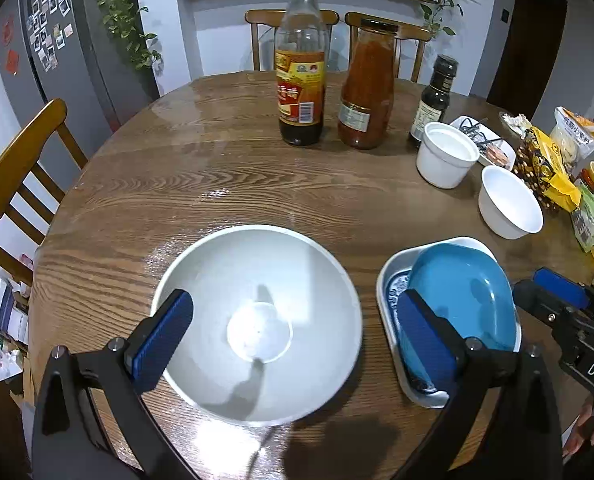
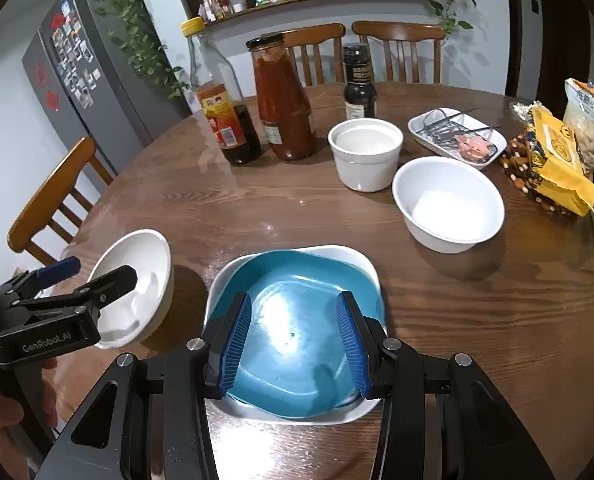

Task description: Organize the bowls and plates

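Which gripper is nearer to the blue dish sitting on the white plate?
The right. The right gripper hangs just above the blue dish, its open fingers straddling it. The left gripper is off to the side, over the large white bowl.

The worktop (image 1: pixel 177 184) is brown wood with a dark, wavy grain. On it sits a plain white wide bowl (image 1: pixel 257 324), and beside that a teal-blue dish (image 2: pixel 293 336) lies in a white tray (image 2: pixel 361 264) – a blue pattern peeks out under the dish. Both tools – left tool (image 1: pixel 293 340), right tool (image 2: pixel 293 340) – are black with ribbed blue pads. Two smaller bowls (image 2: pixel 449 204) are white.
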A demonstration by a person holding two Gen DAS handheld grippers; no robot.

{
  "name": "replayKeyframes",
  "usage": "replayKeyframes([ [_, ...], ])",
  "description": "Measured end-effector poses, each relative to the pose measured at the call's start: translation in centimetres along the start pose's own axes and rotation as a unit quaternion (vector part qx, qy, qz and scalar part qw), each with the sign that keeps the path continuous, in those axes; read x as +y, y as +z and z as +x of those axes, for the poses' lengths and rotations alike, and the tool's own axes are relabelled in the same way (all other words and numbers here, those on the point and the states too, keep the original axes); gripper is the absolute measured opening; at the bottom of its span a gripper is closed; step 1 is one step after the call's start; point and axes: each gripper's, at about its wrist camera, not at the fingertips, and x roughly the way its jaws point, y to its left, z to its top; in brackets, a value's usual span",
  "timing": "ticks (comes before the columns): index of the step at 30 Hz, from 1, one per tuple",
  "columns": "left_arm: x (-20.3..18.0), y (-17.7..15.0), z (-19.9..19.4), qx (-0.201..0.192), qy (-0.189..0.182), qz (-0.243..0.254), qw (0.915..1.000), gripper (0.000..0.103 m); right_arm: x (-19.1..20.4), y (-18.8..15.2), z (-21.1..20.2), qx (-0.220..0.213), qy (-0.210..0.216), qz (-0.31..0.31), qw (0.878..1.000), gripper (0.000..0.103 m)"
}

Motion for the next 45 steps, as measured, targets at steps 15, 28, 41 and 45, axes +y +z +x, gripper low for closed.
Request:
replayKeyframes([
  [15, -2.7, -0.4, 0.0, 0.016, 0.018, 0.014, 0.9996, 0.102, -3.1, -0.3, -0.5, 0.001, 0.011, 0.007, 1.000, 0.045],
  [28, -5.1, -0.8, 0.2, 0.029, 0.033, 0.031, 0.9986, 0.102, -5.5, -0.4, -0.1, 0.005, 0.030, 0.012, 0.999, 0.045],
  [41, -8.2, -0.1, 0.7, 0.025, 0.008, 0.042, 0.9988, 0.102, -7.9, 0.0, 0.0, 0.007, 0.029, 0.017, 0.999, 0.045],
  [45, -10.1, 0.8, 0.9, 0.013, 0.001, 0.054, 0.9985, 0.102, -9.0, 0.3, -0.2, 0.003, 0.026, 0.023, 0.999, 0.045],
])
